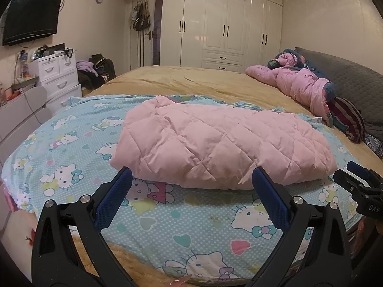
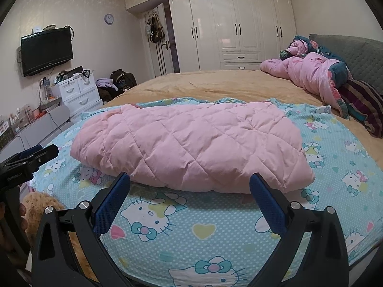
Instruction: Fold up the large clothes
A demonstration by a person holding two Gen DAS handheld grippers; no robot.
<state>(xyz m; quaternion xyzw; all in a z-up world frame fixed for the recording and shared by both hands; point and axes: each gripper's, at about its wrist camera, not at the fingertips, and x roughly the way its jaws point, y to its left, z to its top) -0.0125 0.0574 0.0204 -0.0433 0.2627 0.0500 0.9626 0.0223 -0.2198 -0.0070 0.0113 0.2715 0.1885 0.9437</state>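
A pink quilted padded garment [image 1: 215, 143] lies folded into a long bundle on a blue Hello Kitty sheet [image 1: 167, 227] at the near end of the bed. It also shows in the right wrist view [image 2: 191, 143] on the same sheet [image 2: 191, 234]. My left gripper [image 1: 191, 179] is open and empty, just short of the bundle's near edge. My right gripper [image 2: 190, 184] is open and empty, also just short of that edge. The right gripper shows at the right edge of the left wrist view [image 1: 359, 179]; the left gripper shows at the left edge of the right wrist view [image 2: 31, 155].
A tan bedspread [image 1: 191, 79] covers the bed beyond the sheet. A crumpled pink duvet [image 1: 299, 83] and a striped pillow [image 1: 347, 119] lie by the grey headboard [image 1: 354, 79]. White drawers [image 1: 59, 76], a wall TV [image 1: 31, 19] and white wardrobes [image 1: 227, 24] stand around.
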